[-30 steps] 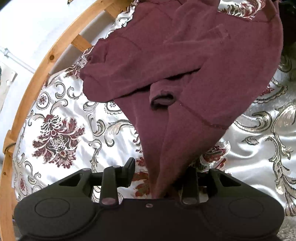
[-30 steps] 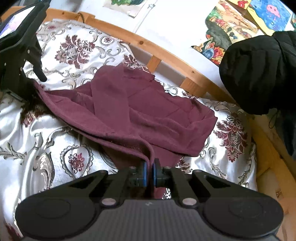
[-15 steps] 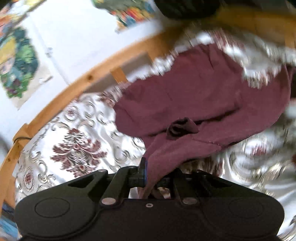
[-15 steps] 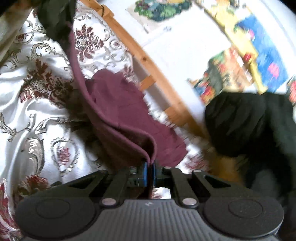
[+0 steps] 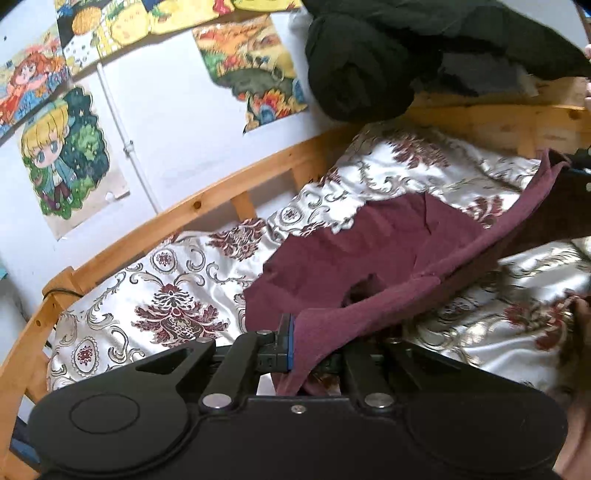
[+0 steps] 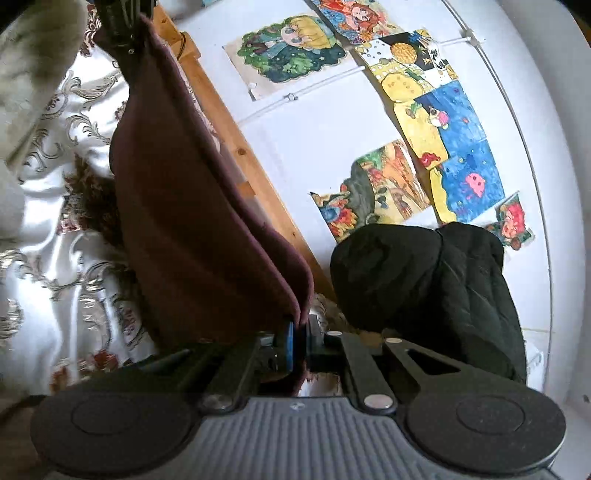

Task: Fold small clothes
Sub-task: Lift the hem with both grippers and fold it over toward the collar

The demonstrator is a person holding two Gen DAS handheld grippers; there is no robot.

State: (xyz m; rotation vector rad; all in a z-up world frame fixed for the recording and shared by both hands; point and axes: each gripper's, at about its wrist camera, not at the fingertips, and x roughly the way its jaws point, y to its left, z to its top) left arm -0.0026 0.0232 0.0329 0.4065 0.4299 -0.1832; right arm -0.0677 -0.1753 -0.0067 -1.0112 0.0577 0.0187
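Observation:
A maroon long-sleeved top hangs stretched between both grippers above the patterned bedspread. My left gripper is shut on one edge of the top, cloth bunched between its blue pads. In the right wrist view the same maroon top rises as a taut sheet toward the upper left, where the left gripper holds its far end. My right gripper is shut on the near edge of the cloth. The right gripper shows at the right edge of the left wrist view, mostly cut off.
A wooden bed rail runs along the white wall with several colourful drawings. A black padded jacket is heaped on the headboard at the bed's end; the same black jacket sits just beyond my right gripper.
The left jaws closed on the top's edge. Both grippers rose and swung apart, lifting the top off the bedspread and pulling it taut; both views now face the wall.

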